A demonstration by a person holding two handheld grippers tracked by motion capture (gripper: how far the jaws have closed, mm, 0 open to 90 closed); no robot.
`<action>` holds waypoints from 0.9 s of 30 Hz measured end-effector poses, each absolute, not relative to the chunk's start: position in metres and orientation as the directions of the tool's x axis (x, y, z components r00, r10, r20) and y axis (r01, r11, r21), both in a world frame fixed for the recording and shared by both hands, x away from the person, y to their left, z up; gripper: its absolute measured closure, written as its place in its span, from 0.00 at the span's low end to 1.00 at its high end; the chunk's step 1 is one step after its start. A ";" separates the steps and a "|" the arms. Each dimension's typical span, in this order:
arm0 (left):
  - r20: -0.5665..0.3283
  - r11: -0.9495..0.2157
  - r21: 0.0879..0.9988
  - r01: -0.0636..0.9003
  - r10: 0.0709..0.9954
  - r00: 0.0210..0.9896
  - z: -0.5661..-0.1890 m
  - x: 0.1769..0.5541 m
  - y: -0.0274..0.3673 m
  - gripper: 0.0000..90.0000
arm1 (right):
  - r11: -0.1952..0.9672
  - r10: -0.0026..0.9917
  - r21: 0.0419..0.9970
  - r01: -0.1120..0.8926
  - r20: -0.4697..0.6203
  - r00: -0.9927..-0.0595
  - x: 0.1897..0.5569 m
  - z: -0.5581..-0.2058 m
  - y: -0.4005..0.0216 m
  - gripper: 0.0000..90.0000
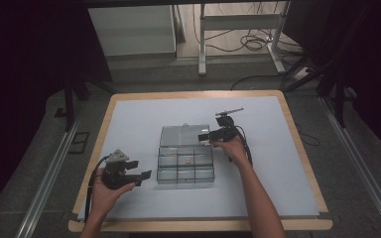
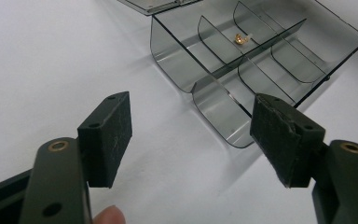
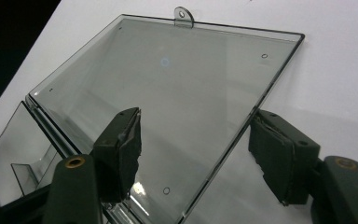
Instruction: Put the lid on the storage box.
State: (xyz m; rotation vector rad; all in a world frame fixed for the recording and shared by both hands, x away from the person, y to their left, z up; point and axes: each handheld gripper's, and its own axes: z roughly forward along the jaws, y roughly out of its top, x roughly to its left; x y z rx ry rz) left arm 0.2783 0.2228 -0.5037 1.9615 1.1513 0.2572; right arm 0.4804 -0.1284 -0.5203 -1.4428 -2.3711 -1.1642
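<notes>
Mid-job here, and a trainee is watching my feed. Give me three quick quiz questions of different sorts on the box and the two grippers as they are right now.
1. True or false: the lid of the compartment box lies open on the table.
2. Which gripper has its jaws on either side of the lid's edge? A) left gripper B) right gripper
3. Fill in: the small gold item sits in the ____ compartment of the box's far row.

Key
1. True.
2. B; its jaws stand apart and have not closed.
3. Middle.
</notes>
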 end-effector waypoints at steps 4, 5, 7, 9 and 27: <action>-0.219 -0.238 0.739 0.630 0.799 0.560 -0.504 0.278 0.223 0.34 | 0.242 0.699 0.542 0.805 0.478 -0.532 0.480 -0.520 -0.129 0.39; -0.220 -0.238 0.740 0.630 0.799 0.560 -0.504 0.278 0.223 0.34 | 0.241 0.698 0.541 0.806 0.480 -0.531 0.481 -0.520 -0.129 0.39; -0.219 -0.239 0.739 0.630 0.799 0.560 -0.503 0.278 0.223 0.34 | 0.240 0.696 0.541 0.806 0.483 -0.531 0.481 -0.521 -0.129 0.40; -0.219 -0.237 0.740 0.629 0.800 0.559 -0.503 0.278 0.223 0.34 | 0.238 0.693 0.542 0.806 0.487 -0.532 0.481 -0.520 -0.129 0.41; -0.219 -0.238 0.741 0.628 0.799 0.561 -0.503 0.278 0.223 0.34 | 0.254 0.689 0.604 0.756 0.435 -0.579 0.476 -0.512 -0.127 0.48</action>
